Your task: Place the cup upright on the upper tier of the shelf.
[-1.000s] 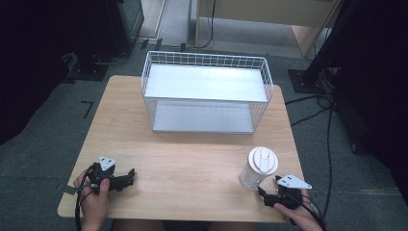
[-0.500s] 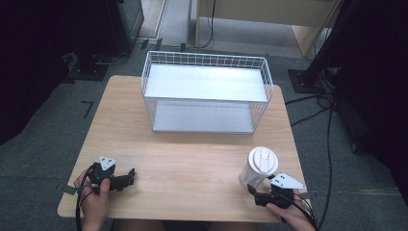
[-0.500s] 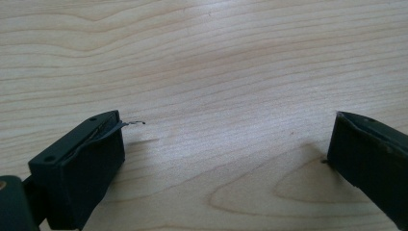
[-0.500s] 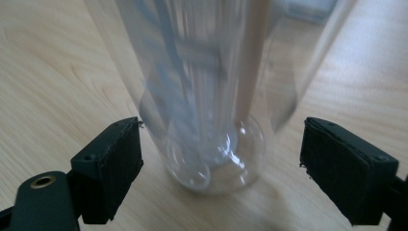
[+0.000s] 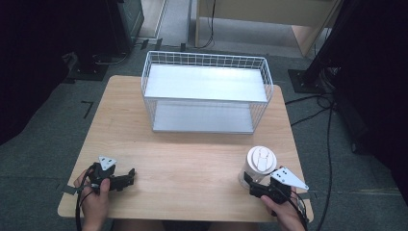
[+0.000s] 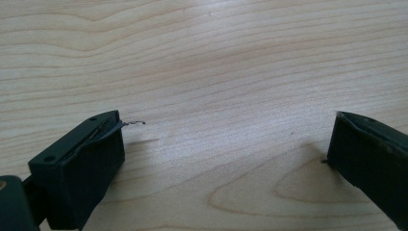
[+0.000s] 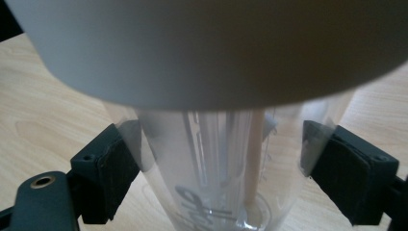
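My right hand-held gripper [image 7: 226, 159] straddles the clear lidded cup [image 7: 226, 144], jaws apart; I close gently below the lid, squarely. My left hand-held gripper [image 6: 226, 159] rests apart.

Dark print on the lower wall of the clear plastic cup with white lid [image 7: 216, 159], between the right gripper's jaws: curved strokes only, not legible. No other text, label or number readable.

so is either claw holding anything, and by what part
The right claw has its jaws on either side of the clear cup, at its wall below the white lid; whether it grips cannot be told. The left claw is open over bare table.
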